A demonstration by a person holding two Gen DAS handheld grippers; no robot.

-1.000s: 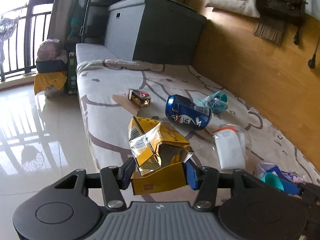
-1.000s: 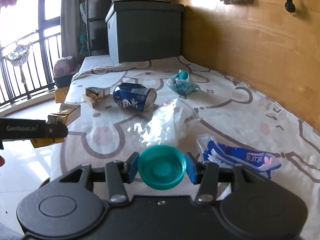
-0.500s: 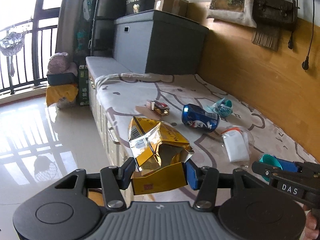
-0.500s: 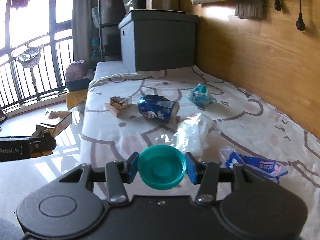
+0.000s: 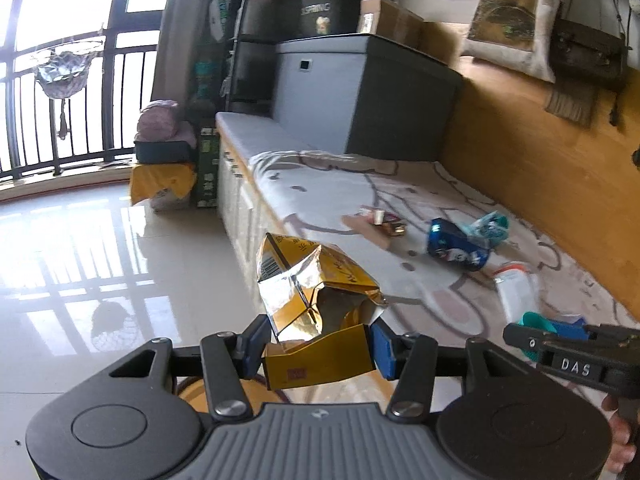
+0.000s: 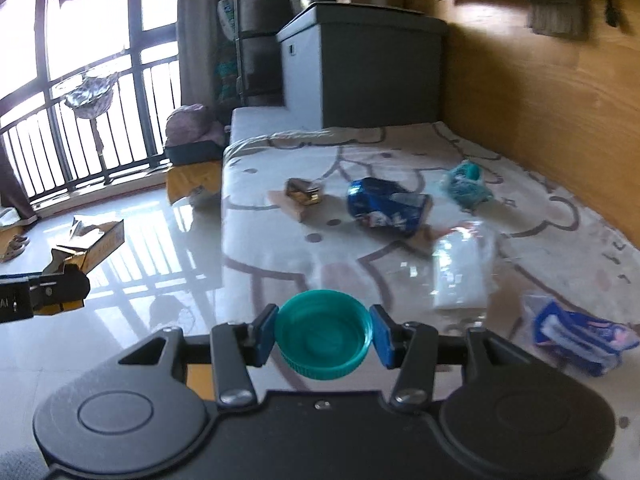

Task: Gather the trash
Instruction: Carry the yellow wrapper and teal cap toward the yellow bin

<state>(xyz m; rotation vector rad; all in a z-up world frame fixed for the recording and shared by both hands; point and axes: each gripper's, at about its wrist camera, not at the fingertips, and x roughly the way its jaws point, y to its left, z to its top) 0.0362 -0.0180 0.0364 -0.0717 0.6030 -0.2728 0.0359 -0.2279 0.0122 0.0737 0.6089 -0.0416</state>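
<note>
Both loads are pinched: left gripper point(image 5: 318, 350) fingers squeeze the gold carton point(image 5: 316, 312), right gripper point(image 6: 323, 338) the teal cap point(image 6: 323, 334), remaining trash ahead on the bed point(image 6: 400, 280).

Black tongs point(image 5: 316, 350) w/ blue pads point(image 5: 380, 350), silver screws, "DAS" label.

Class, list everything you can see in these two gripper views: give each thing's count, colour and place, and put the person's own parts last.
Torn carton: one, gold, clamped in the left gripper.
Bottle cap: one, teal, clamped in the right gripper.
Crushed can: one, blue, lying on the mat.
Small box: one, gold, on the mat left of the can.
Clear bag: one, transparent, on the mat.
Wrapper: one, blue, on the mat's near right.
Storage box: one, grey, far end.
Left gripper: one, black, blue jaws.
Right gripper: one, black, blue jaws.
</note>
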